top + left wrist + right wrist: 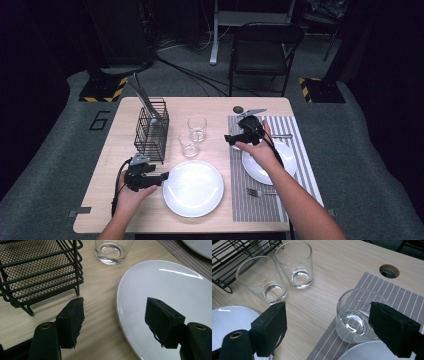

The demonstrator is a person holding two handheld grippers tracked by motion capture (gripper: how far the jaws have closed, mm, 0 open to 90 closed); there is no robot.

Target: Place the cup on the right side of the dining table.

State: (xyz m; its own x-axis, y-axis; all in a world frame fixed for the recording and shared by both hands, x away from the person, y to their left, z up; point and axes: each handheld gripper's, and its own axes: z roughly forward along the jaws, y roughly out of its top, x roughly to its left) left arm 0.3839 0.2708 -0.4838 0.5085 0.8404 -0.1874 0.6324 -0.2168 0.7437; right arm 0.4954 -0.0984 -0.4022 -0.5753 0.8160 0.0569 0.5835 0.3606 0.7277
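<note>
Setting the table with glasses and plates

The open right gripper (pixel 327 327) could tip the clear glass cup (pixel 357 315) at its two o'clock; the left gripper (pixel 120 325) gapes over the round white plate (pixel 170 290).

Lab or studio; hazard-striped stand bases (pixel 102 92), floor cables (pixel 195 75) (dark surroundings).

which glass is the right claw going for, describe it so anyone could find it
Start at the striped placemat on the right side of the wooden table. At its near-left edge, beside the white plate, stands one clear glass between the open jaws of the right claw. It is the only glass on the mat; the other two glasses stand on bare wood.
</note>
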